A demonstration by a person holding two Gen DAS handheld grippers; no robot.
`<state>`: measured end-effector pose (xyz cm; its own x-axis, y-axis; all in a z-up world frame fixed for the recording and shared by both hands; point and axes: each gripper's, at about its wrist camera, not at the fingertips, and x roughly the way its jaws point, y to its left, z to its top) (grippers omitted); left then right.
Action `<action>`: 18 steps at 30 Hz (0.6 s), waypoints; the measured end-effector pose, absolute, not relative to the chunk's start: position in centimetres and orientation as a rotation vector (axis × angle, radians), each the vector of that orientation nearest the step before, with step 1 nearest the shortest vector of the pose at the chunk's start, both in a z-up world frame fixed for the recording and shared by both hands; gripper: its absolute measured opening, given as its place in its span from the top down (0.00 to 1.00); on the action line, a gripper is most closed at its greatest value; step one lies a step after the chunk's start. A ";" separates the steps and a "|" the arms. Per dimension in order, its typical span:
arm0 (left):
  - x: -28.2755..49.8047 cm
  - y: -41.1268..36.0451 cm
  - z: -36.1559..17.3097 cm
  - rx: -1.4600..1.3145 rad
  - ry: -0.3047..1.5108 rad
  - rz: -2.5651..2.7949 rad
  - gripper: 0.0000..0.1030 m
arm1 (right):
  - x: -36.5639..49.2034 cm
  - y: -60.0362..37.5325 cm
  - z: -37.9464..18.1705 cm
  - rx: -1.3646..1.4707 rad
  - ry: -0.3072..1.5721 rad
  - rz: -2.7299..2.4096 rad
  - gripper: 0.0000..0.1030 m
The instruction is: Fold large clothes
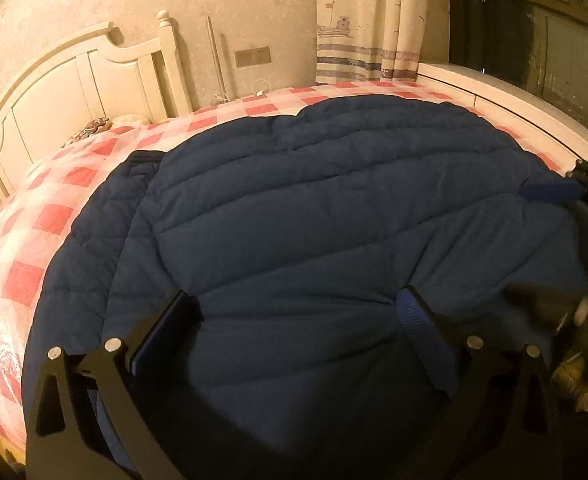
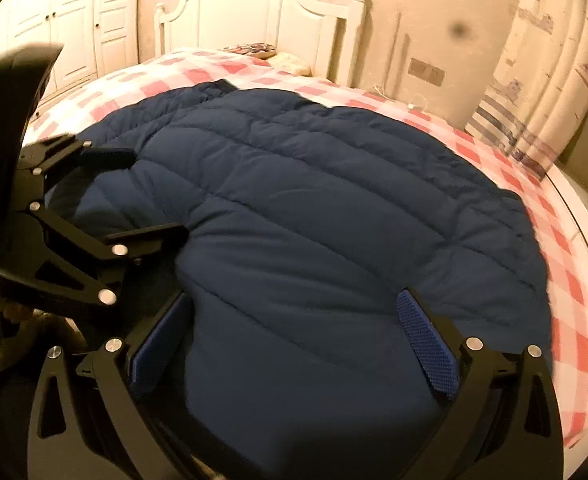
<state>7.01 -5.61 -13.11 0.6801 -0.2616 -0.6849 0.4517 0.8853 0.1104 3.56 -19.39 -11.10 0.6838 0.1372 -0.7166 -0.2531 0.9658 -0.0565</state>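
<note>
Claws left [image 1: 298, 312] and right [image 2: 294, 312] gape wide over navy quilted jacket [image 1: 334, 200], gripping nothing.

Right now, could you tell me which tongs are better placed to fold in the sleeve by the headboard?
Left. The left tongs sit nearer the quilted sleeve on the jacket; the right tongs are over the opposite side. Both are open.

L gripper [image 1: 298, 312] and R gripper [image 2: 298, 312] side by side, both jaws spread wide; contact below unclear.
</note>
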 end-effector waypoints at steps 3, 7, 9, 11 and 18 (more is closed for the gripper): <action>7.3 -5.2 -13.2 0.274 0.721 -0.413 0.02 | 3.2 -24.2 -11.1 -0.068 0.788 0.115 0.06; 7.0 -5.6 -13.4 0.269 0.719 -0.413 0.02 | 2.9 -30.9 -13.0 0.137 0.797 0.083 0.05; 7.0 -5.5 -13.5 0.272 0.719 -0.413 0.02 | 2.8 -31.9 -13.8 0.197 0.791 0.097 0.05; 7.1 -5.5 -13.5 0.272 0.719 -0.413 0.02 | 3.0 -31.2 -13.8 0.162 0.795 0.066 0.05; 7.6 -4.9 -12.1 0.228 0.791 -0.442 0.02 | 3.7 -30.6 -12.0 0.128 0.886 0.010 0.05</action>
